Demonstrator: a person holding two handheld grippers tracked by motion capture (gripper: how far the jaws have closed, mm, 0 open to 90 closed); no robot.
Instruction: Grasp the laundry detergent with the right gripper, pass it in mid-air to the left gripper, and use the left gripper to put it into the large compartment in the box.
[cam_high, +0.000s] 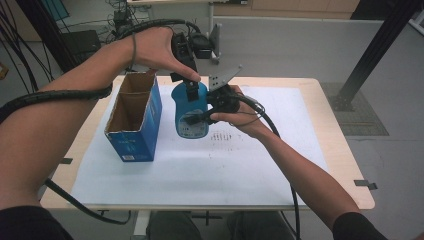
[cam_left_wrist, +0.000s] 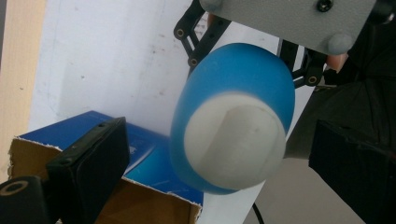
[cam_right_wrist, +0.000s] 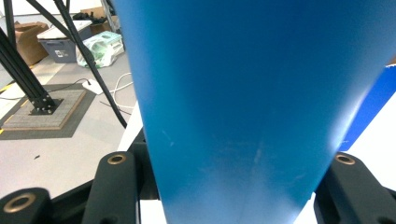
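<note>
Mid-frame, the right gripper (cam_high: 216, 106) clamps the blue plastic bottle (cam_high: 190, 111) clear of the open blue cardboard box (cam_high: 136, 119), while the left gripper (cam_high: 192, 84), jaws spread around its white cap (cam_left_wrist: 233, 140), hasn't closed.

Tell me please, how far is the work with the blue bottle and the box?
Done: the blue bottle is lifted off the table, clamped by the right gripper. In hand: the left gripper is at its white cap, jaws apart. Probably left: putting it into the open box, which looks empty.

White paper sheet (cam_high: 280, 150) on wooden table (cam_high: 345, 165)
</note>
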